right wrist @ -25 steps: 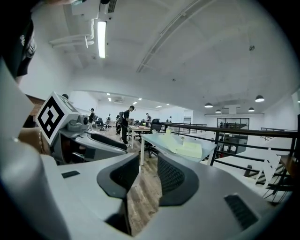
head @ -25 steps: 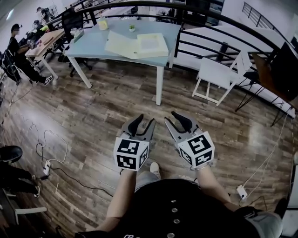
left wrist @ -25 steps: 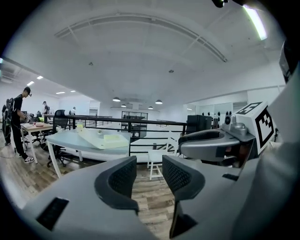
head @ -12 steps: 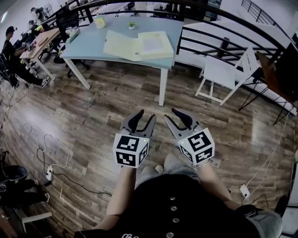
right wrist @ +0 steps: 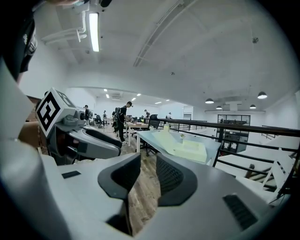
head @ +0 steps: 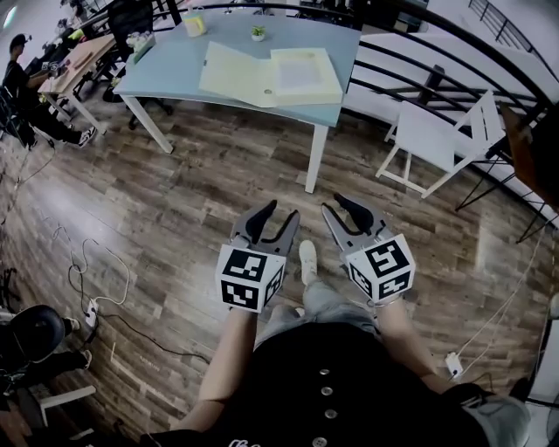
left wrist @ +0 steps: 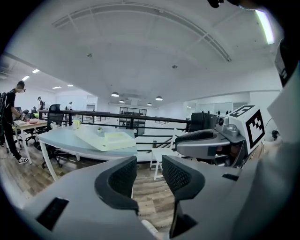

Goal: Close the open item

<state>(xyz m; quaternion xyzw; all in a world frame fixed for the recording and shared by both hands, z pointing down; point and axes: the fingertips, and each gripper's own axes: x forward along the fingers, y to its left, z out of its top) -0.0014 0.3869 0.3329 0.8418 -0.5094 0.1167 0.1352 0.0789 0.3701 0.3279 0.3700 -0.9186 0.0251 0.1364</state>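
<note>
We hold our left gripper [head: 279,215] and right gripper [head: 335,206] released, empty; the right's jaws have just been narrowing; the folder [head: 271,77] lies open on the table [head: 162,77] ahead.

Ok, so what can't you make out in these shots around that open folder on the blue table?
Open folder: page print too small in the head view, pages nearly edge-on in both gripper views.
Yellow item at the far end of the table: too small to identify in any view.
Dark object, head view: cut off by the right edge.
</note>
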